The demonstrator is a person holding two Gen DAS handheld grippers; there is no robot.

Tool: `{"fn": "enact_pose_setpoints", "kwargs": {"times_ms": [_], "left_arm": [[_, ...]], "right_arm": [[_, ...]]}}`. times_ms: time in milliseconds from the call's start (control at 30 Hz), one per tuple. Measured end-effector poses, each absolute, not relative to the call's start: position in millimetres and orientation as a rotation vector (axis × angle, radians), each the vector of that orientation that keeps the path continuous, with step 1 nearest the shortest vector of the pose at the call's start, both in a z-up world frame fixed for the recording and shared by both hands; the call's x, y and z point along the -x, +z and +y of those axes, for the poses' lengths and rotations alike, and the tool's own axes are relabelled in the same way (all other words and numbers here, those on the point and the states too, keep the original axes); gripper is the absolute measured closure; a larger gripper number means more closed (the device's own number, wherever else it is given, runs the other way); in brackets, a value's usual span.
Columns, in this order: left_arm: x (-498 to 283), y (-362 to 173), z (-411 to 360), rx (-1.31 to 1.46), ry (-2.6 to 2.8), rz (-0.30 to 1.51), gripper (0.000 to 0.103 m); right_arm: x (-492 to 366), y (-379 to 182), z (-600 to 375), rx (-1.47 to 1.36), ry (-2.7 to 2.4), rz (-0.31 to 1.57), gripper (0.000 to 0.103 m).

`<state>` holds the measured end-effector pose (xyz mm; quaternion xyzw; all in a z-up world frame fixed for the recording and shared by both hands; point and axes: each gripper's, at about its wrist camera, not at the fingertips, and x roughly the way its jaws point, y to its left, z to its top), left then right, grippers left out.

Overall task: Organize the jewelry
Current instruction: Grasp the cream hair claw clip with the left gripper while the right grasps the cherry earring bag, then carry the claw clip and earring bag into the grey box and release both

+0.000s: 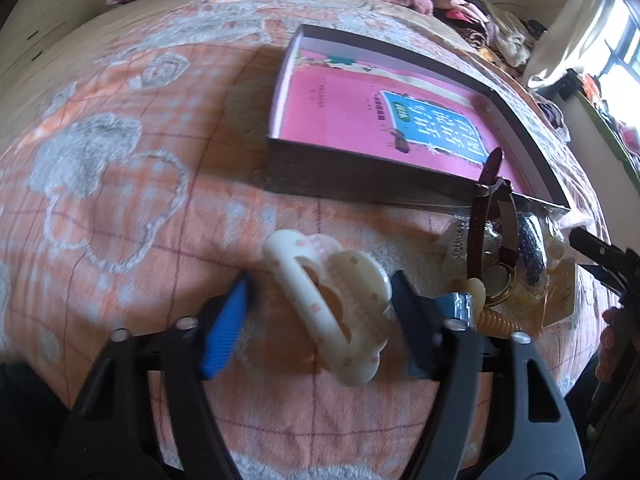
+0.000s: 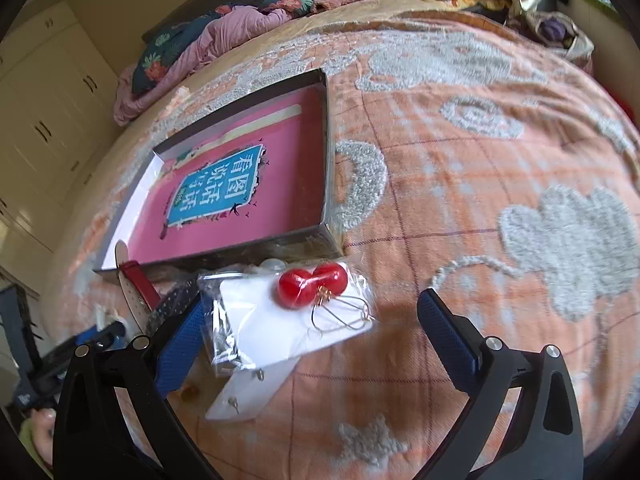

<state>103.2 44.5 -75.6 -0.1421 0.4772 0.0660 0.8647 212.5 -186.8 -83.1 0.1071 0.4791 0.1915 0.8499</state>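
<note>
Progress: judged from the layout, the task is at an early stage. The box lies on the bed and holds only a pink book; no jewelry is visible inside it in either view. All pieces in view are outside the box, grouped on the bed near the box's near wall.

Left gripper: the fingers are spread apart. The clip lies between them on the bed. Contact between the fingers and the clip cannot be confirmed; the frame is blurred at this point. The clip is therefore judged not yet gripped.

Right gripper: the fingers are spread wide and hold nothing. The earrings lie between and just ahead of them, in a clear bag on a white card.

Condition of the items:
- Clip: cream plastic claw type with small pink dots and open cut-outs in the shell. Rigid; likely to slip if gripped on the curved shell.
- Earrings: two glossy red beads, touching each other, with thin gold wire hooks. The bag is loose and crinkled.
- Watch: dark red strap, propped upright against the box wall beside the right end of the clip.
- A second white card lies partly under the earring bag.

Remaining work: each piece outside the box is still to be moved in, as far as the views show.
</note>
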Motion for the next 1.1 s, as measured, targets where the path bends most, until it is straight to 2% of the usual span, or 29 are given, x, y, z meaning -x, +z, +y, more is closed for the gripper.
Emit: {"fn": "enact_pose_setpoints", "kwargs": {"times_ms": [67, 167, 333, 467, 533, 1100], "left_arm": [[-105, -75, 45, 0.294, 0.127, 0.991, 0.059], [-106, -72, 46, 0.294, 0.102, 0.972, 0.063], [-104, -61, 49, 0.304, 0.085, 0.929, 0.063], [-104, -46, 56, 0.309, 0.081, 0.894, 0.063], [-107, -38, 61, 0.312, 0.087, 0.874, 0.063], [-156, -5, 82, 0.321, 0.101, 0.790, 0.063]], "right_arm": [[-217, -87, -189, -0.261, 0.422, 1.020, 0.005], [-219, -87, -186, -0.273, 0.481, 1.017, 0.021], [-213, -79, -180, -0.207, 0.511, 0.969, 0.033], [-205, -67, -189, -0.234, 0.509, 0.923, 0.037], [-200, -59, -195, -0.244, 0.505, 0.893, 0.042], [-223, -1, -180, -0.257, 0.558, 0.738, 0.046]]}}
